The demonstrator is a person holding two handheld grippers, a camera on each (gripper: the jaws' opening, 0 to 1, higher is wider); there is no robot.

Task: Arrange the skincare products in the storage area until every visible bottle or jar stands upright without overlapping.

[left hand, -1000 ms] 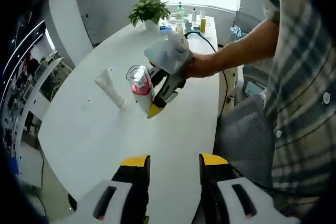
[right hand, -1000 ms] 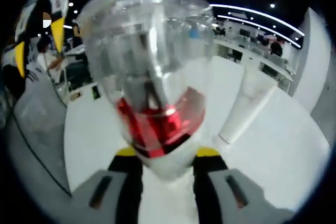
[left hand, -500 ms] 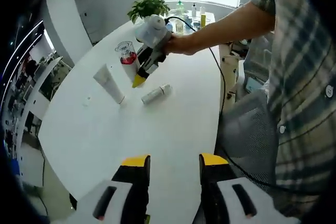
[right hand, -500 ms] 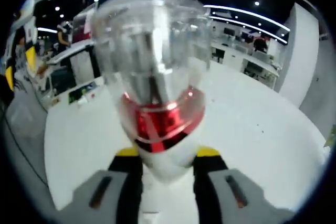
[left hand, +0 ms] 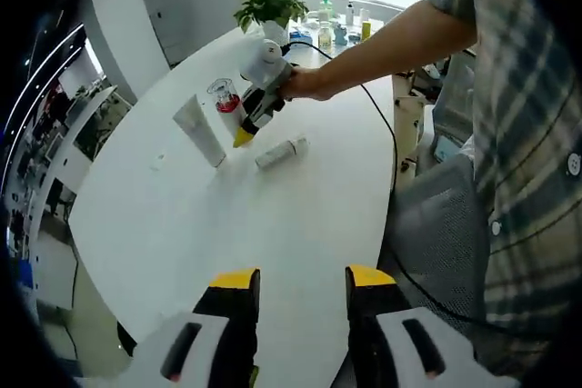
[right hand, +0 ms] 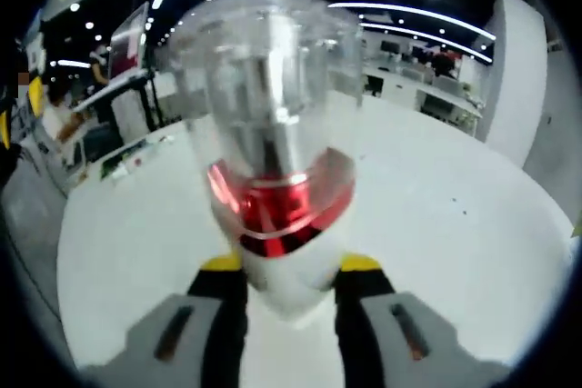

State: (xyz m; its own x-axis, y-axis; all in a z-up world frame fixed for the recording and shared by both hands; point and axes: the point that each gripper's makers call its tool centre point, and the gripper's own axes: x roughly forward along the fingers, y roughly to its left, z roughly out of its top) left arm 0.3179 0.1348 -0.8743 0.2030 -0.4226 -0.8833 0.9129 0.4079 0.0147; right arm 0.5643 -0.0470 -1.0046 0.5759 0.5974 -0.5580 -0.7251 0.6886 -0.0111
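Right gripper: its yellow-tipped jaws are clamped on the white lower body of the clear-capped pump bottle with a red metallic collar; the bottle rises between them toward 12 o'clock in the right gripper view.
Same bottle, left gripper view: clear-capped pump bottle is held at about 11 o'clock, cap uppermost, over the long white oval table; whether its base touches the top cannot be told.
Right gripper, left gripper view: the tool enters from the right, carried by a person's hand on a bare forearm with a plaid sleeve.
Left gripper: the jaws stand apart with nothing between them, low at 6 o'clock over the near table edge.
White squeeze tube: lies flat on the table, just beside the held bottle on its 9 o'clock side.
Small white cylindrical bottle: lies on its side, just past the right gripper's tips toward 4 o'clock.
Far end of table: a green potted plant and a cluster of small bottles at about 12 o'clock.
Black cable: runs along the table's right side.
Writing: no label or brand can be read on any product.
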